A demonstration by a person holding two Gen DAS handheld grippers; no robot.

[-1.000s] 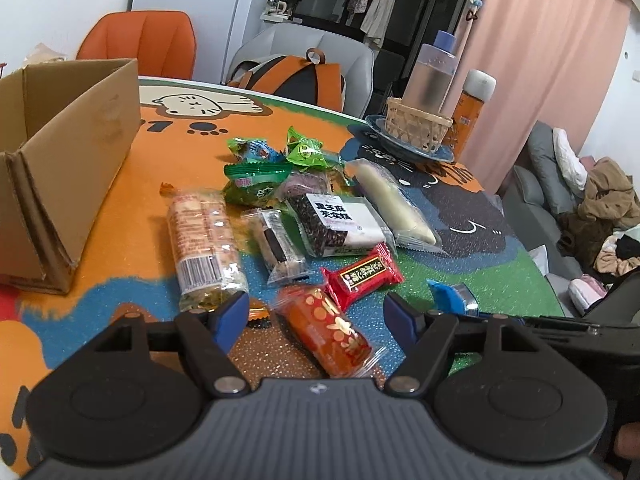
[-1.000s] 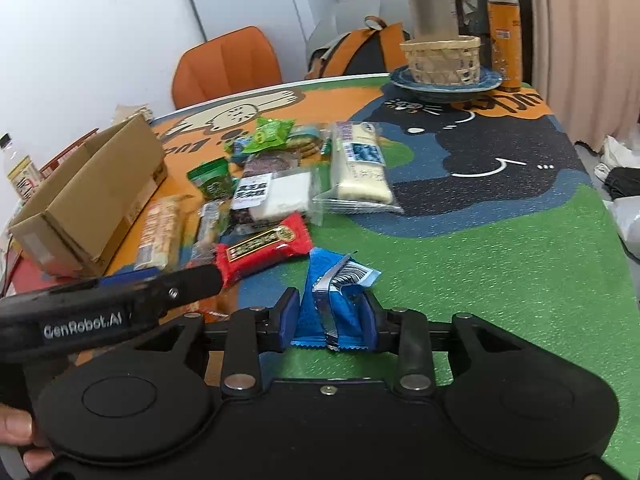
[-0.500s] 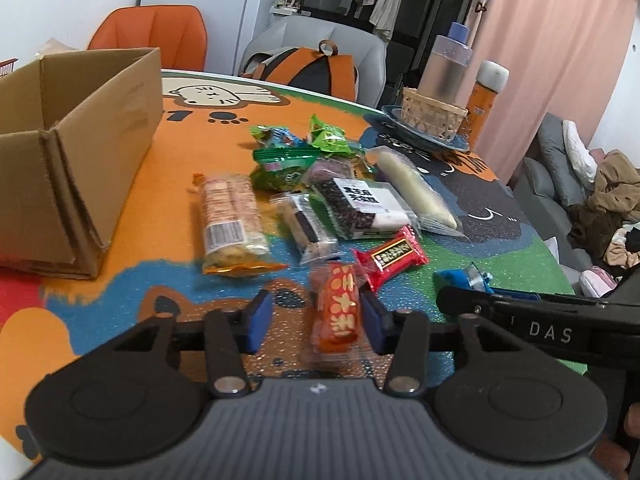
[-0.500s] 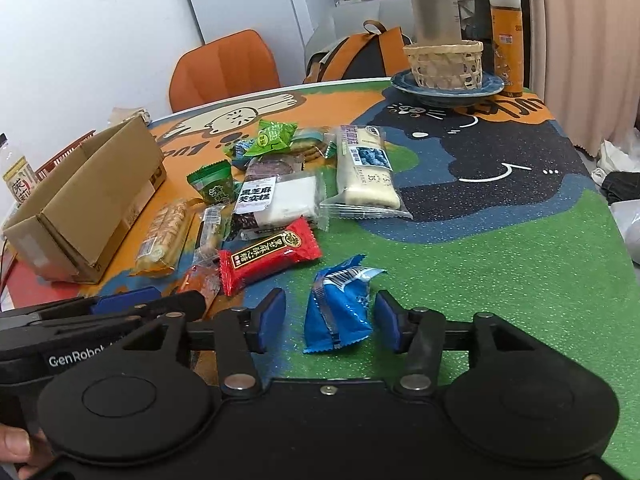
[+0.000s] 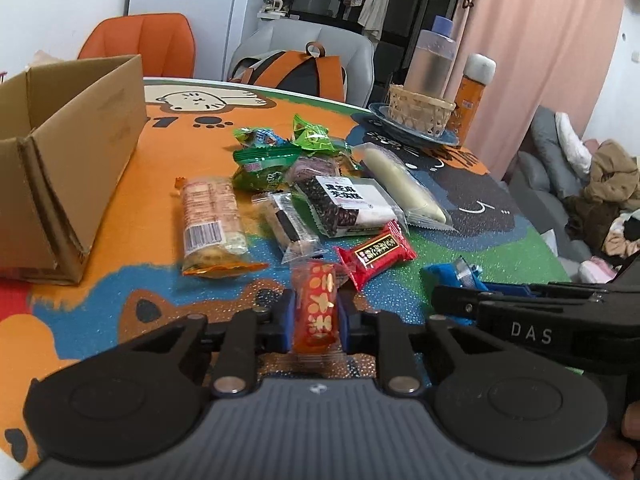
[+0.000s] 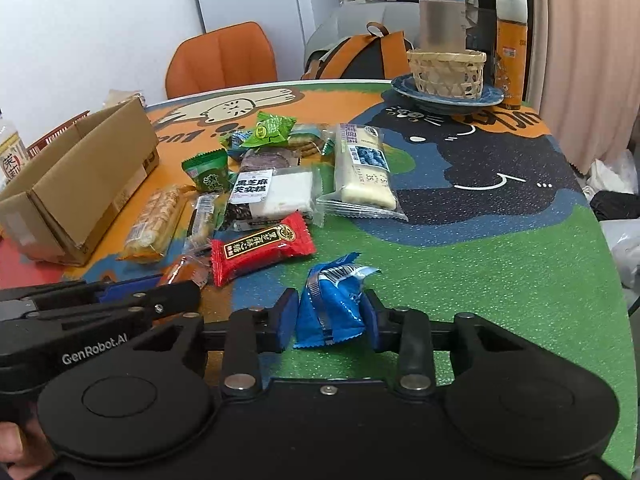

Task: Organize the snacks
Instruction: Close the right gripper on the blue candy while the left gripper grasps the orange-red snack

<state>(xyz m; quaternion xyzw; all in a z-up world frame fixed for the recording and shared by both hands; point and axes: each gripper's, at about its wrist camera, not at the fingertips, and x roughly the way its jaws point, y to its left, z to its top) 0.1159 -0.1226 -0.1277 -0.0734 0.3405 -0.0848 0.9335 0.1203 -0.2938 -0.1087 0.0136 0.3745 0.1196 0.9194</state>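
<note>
My left gripper (image 5: 314,322) is shut on an orange-red snack packet (image 5: 318,306), held just above the table. My right gripper (image 6: 330,318) stands around a blue snack packet (image 6: 334,302) that lies on the green part of the mat; both pads touch or nearly touch its sides. A pile of wrapped snacks lies ahead: a red bar (image 6: 262,246), a black-and-white sesame cake (image 5: 348,204), a long biscuit pack (image 5: 210,222), a white bread roll (image 6: 362,172) and green packets (image 5: 262,170). An open cardboard box (image 5: 68,160) stands at the left.
A blue plate with a woven basket (image 6: 446,70) holding a clear bottle, and an orange bottle (image 6: 510,44), stand at the table's far right. Chairs and an orange backpack (image 5: 296,74) are behind the table. The table edge curves at the right.
My left gripper closed on the orange-red packet and lifted it slightly. My right gripper let go of the blue packet, opened, then narrowed around it again.
</note>
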